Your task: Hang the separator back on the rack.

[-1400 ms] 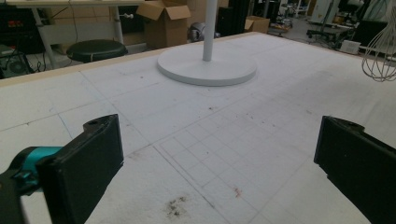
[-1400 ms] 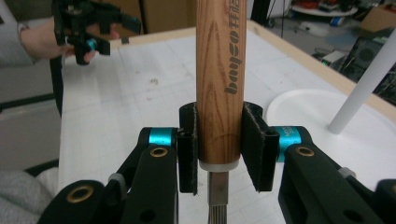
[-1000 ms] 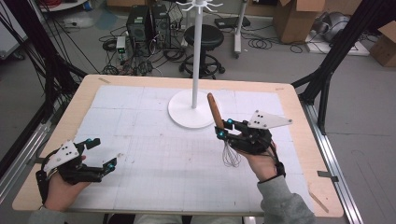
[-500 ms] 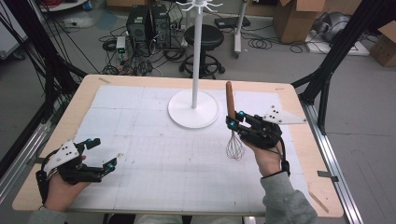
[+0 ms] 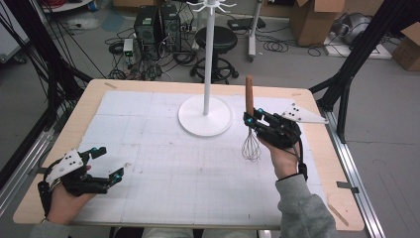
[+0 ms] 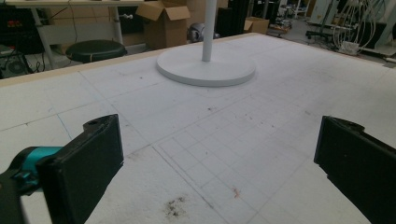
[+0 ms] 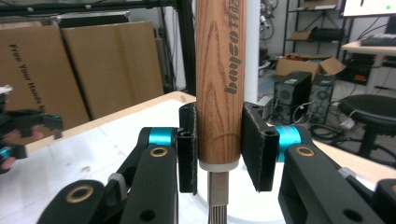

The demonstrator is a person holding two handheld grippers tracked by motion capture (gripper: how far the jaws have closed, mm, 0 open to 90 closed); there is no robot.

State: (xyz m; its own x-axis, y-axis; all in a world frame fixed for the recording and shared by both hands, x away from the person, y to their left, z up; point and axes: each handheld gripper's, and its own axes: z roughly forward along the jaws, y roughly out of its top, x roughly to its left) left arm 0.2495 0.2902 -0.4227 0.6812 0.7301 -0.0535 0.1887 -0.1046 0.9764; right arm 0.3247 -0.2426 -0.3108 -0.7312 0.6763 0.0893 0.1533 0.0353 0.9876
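Had the right gripper (image 5: 250, 120) clamped on the whisk (image 5: 250, 126), fingers (image 7: 254, 144) squeezed tight on both sides of the wooden handle right at its lower end, just above the metal collar; held upright, handle pointing up, wire loops hanging down over the white mat (image 5: 163, 168) on the counter (image 5: 94, 101), looked lifted clear of it but hard to say for sure from above; sat just to the right of the white stand's round base (image 5: 205, 119), close but not touching; in the right gripper view, grain and dark lettering on the handle showing nice and clear, white pole of the stand (image 7: 252, 46) right behind it.

Left gripper (image 5: 110, 163) parked low near the front-left corner of the counter, resting in the left hand (image 5: 64, 201), well apart from the whisk; fingers (image 6: 88, 158) spread wide with nothing between them, just bare gridded mat with a few dark smudges; pointed toward the stand's base (image 6: 205, 70) across the mat in the left gripper view.

Beyond the far edge, a black stool (image 5: 214, 37) and a couple of computer towers (image 5: 158, 25) on the floor, plus cardboard boxes (image 5: 312, 20) off to the right.
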